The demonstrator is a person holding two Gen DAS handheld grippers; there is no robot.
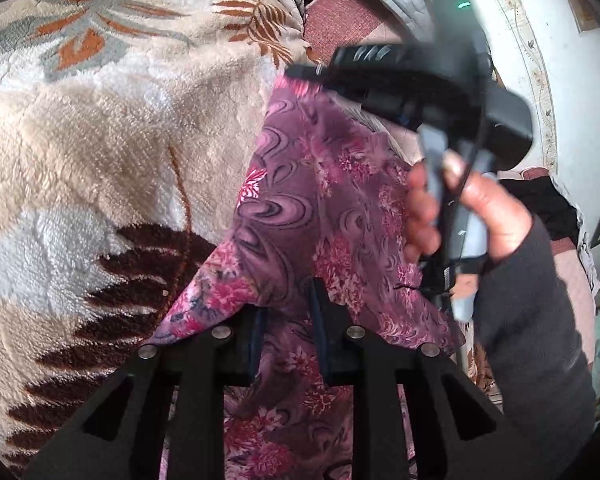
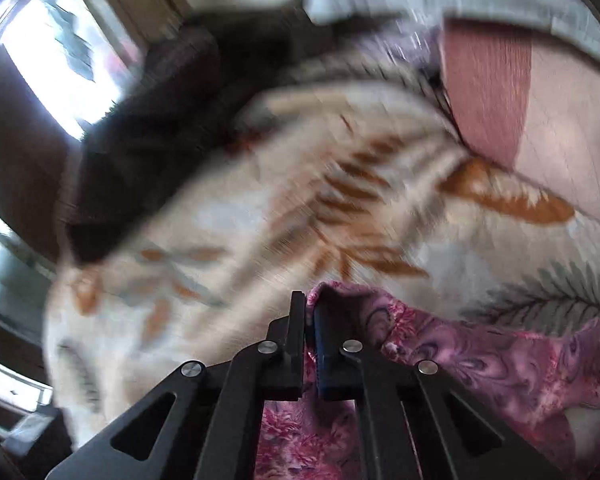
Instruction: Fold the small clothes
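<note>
We see the purple floral cloth held up above the plush leaf-patterned blanket. The right gripper is clamped on its upper edge; the left gripper has fabric between parted fingers, its grasp uncertain.

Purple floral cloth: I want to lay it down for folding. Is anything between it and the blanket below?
Nothing visible. The purple floral cloth hangs from the right gripper, the left gripper open around its lower edge, over bare leaf-patterned blanket.
</note>
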